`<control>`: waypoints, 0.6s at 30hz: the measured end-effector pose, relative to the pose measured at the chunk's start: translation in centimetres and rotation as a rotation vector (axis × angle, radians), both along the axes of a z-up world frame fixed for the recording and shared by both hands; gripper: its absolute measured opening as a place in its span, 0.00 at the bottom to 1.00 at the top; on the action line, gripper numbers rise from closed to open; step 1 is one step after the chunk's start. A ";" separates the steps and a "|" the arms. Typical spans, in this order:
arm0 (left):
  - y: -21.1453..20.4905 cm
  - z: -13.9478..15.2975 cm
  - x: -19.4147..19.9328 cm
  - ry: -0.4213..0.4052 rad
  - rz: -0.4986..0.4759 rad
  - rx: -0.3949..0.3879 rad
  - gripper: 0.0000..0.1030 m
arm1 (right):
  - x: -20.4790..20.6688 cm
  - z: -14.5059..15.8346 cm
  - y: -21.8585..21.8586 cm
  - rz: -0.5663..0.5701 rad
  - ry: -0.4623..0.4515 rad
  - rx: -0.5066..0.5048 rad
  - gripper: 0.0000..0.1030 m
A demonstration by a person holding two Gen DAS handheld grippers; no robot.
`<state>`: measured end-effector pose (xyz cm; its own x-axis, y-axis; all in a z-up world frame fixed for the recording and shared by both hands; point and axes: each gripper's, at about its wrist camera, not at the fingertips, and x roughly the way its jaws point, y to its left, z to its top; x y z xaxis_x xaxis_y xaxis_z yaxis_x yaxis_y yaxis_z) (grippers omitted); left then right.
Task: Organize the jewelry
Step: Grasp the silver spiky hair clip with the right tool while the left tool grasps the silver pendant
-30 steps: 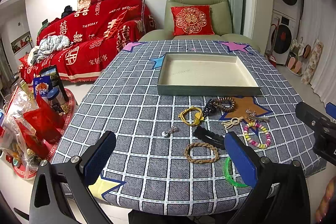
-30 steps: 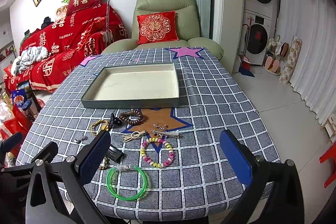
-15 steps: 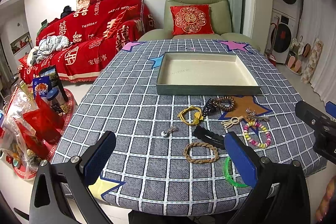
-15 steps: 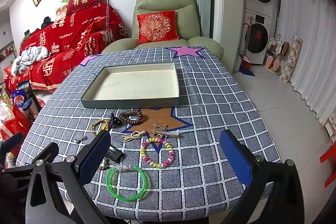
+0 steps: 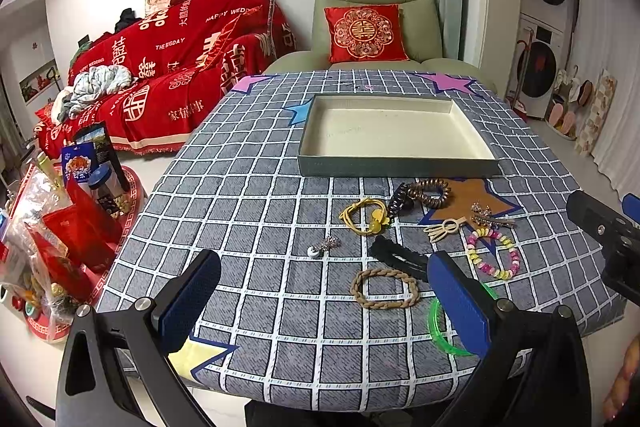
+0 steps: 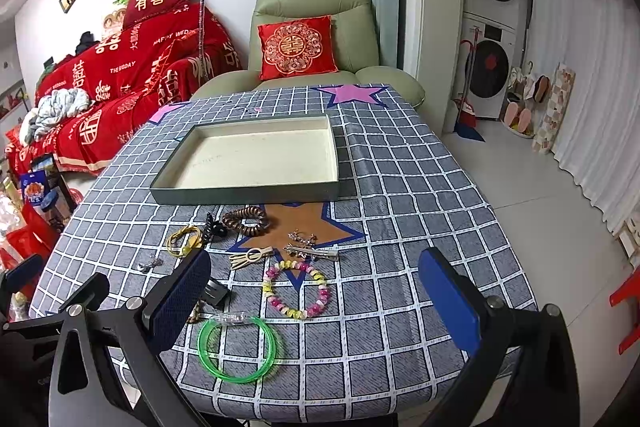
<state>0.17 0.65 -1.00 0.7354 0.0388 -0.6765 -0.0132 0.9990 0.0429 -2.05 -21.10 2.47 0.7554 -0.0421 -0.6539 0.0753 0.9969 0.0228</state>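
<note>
Both claws hung above the near edge of the desk [image 5: 248,195], each spread wide and holding nothing: the left claw [image 5: 324,301] near the braided tan ring [image 5: 385,289], the right claw [image 6: 316,301] over the pastel bead bracelet [image 6: 298,289] and the green bangle [image 6: 237,349]. The jewelry lay scattered on the checked cloth between the claws and the shallow tray [image 6: 244,193], which stood farther back with a bare cream floor. A brown coil hair tie [image 6: 245,219], a yellow cord [image 5: 362,215], a black clip [image 5: 398,258] and a silver barrette [image 6: 311,254] lay just before the tray.
</note>
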 end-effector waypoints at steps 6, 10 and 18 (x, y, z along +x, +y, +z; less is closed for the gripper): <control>0.7 -1.2 0.8 0.046 0.003 -0.009 1.00 | 0.6 -1.2 -0.5 -0.006 0.025 0.000 1.00; 1.7 -2.7 1.9 0.099 0.003 -0.035 1.00 | 1.2 -2.2 -1.6 -0.014 0.065 0.008 1.00; 3.0 -5.1 4.9 0.183 -0.023 -0.090 1.00 | 3.4 -4.8 -4.4 -0.034 0.177 0.041 1.00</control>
